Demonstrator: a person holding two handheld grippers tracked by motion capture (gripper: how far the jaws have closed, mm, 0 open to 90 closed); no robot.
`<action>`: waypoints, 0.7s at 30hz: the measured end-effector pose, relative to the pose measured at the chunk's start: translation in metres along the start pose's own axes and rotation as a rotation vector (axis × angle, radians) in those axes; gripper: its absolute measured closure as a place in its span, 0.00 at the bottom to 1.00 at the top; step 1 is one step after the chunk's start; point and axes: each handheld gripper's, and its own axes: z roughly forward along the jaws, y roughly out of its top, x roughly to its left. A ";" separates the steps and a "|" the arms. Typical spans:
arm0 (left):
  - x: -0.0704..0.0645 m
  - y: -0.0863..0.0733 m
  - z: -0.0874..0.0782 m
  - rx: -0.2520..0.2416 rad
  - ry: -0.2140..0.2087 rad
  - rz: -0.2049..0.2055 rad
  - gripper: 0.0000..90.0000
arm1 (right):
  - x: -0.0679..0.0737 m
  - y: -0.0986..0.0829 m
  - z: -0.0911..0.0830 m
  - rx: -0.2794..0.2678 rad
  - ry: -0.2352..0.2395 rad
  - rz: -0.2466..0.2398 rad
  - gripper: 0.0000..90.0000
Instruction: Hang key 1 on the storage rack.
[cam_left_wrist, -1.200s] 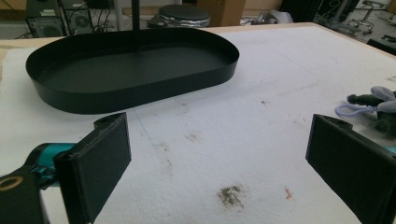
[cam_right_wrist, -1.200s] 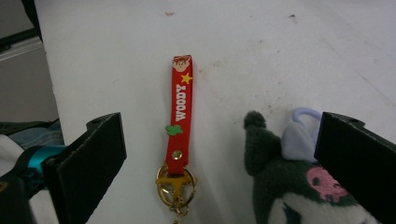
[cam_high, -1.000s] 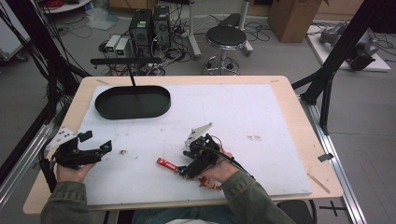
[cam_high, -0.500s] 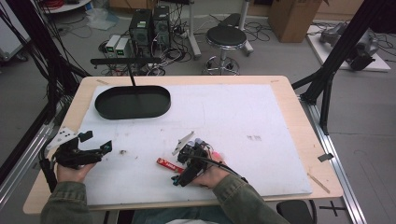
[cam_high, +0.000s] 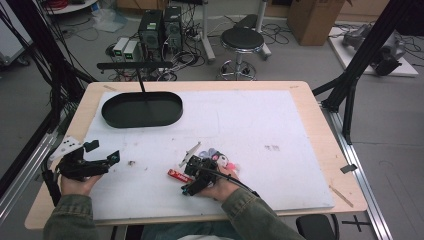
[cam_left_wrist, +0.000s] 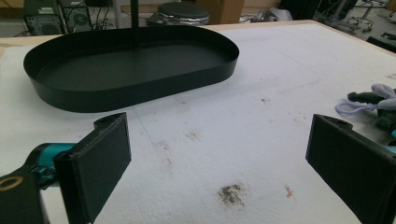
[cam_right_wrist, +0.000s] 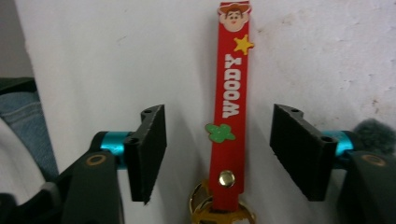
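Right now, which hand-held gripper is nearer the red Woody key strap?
Right. The right hand-held gripper hangs over the red key strap, open jaws either side. The left hand-held gripper sits open, far off by the table's left edge.

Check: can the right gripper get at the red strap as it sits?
Probably yes. In the right gripper view the right gripper is open, its jaws on either side of the red strap, which lies flat on the white mat with nothing between them. The plush toy sits beside it, apart.
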 end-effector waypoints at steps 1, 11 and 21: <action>0.000 0.000 0.000 0.001 0.000 0.000 0.08 | 0.000 0.000 0.000 0.000 0.000 0.000 0.44; 0.000 0.000 0.000 0.000 0.000 0.001 0.08 | -0.001 0.006 0.005 -0.020 -0.022 0.015 0.57; 0.000 0.000 0.000 -0.001 0.001 0.000 0.08 | -0.003 0.008 0.007 -0.029 -0.030 -0.007 0.66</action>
